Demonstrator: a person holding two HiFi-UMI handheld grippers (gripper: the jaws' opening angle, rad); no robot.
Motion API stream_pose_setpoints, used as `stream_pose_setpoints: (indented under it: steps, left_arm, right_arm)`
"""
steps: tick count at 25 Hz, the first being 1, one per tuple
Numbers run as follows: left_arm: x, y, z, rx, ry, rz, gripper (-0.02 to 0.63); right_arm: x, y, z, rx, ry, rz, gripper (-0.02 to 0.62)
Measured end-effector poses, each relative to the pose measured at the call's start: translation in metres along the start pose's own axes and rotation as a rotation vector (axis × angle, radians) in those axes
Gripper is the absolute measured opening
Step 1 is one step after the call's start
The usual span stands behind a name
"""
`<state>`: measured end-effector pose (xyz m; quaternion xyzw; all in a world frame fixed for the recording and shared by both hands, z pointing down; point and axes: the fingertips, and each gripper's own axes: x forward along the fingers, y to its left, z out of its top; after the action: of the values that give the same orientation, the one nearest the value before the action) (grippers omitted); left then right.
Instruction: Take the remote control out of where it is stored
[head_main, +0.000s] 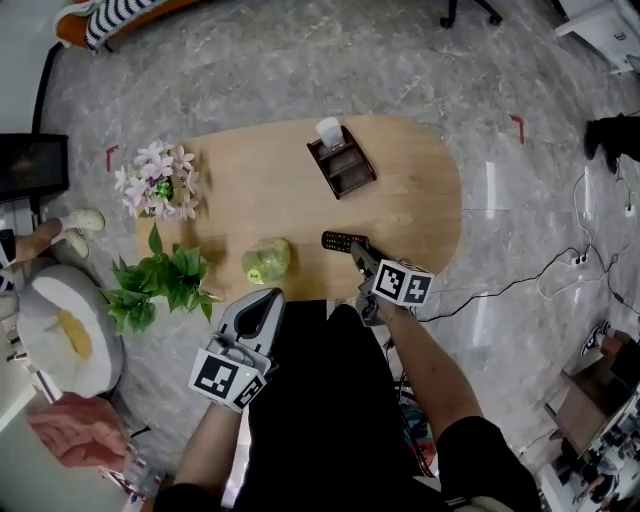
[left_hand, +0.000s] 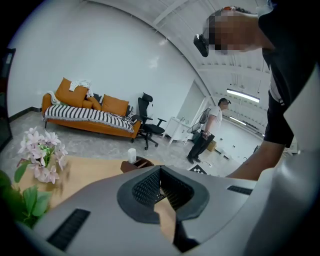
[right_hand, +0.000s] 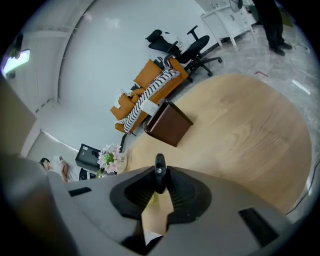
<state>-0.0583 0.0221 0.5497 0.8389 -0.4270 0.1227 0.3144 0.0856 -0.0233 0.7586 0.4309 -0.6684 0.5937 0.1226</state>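
My right gripper is shut on a black remote control, held just above the near edge of the oval wooden table. In the right gripper view the remote shows end-on as a thin black bar pinched between the pads. The brown storage box stands at the table's far side with a white object at its end; the box also lies ahead of the right jaws. My left gripper hangs shut and empty at the table's near edge, left of the remote.
A pot of pink flowers stands at the table's left end, a leafy green plant beside it, and a round yellow-green object near the front edge. Cables trail on the floor to the right. An orange sofa and a standing person are farther off.
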Motion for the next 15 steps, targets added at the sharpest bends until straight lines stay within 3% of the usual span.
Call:
stream_pose_setpoints:
  steps: [3, 15]
  left_arm:
    - [-0.002, 0.01, -0.006, -0.007, 0.01, 0.014, 0.006]
    - [-0.002, 0.018, -0.023, -0.028, 0.034, 0.007, 0.006]
  right_arm:
    - [0.016, 0.006, -0.008, 0.003, 0.034, 0.034, 0.067]
    - [0.042, -0.028, -0.035, -0.082, 0.108, -0.019, 0.088]
